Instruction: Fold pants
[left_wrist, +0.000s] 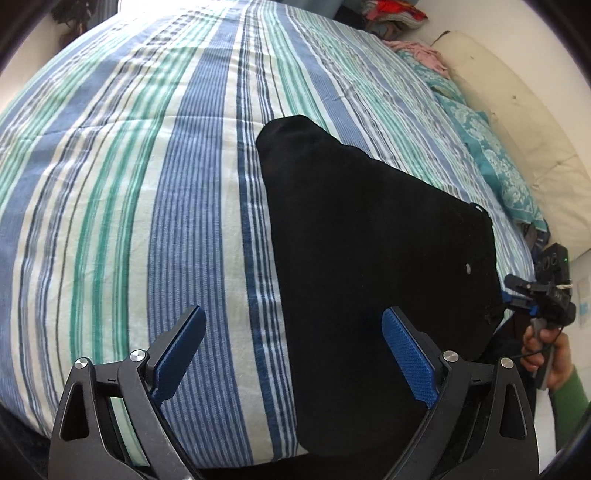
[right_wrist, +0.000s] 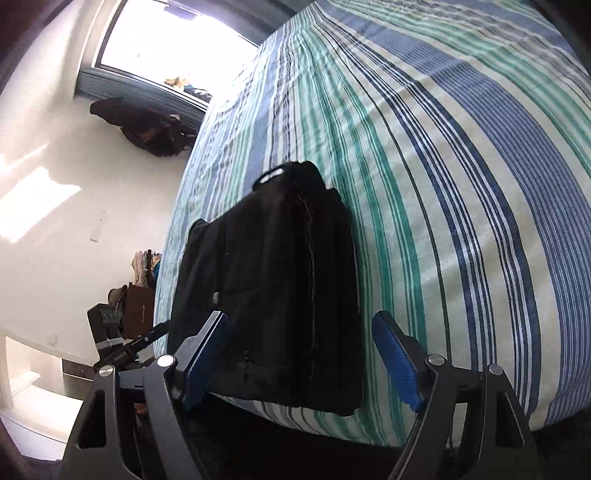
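left gripper (left_wrist: 293, 356): jaws wide, empty; pants' near end under its right pad.
pants (left_wrist: 369, 240): black, flat on bed (left_wrist: 147, 184) near its edge, long axis running away from both grippers.
right gripper (right_wrist: 301, 360): jaws wide, empty, straddling pants' near edge; better centred.

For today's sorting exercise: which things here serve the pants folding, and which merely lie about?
Job: black fabric pants; left tool; right tool; striped blue-green bedcover.
Lying about: teal patterned cloth; red clothes pile; brown paper bag.
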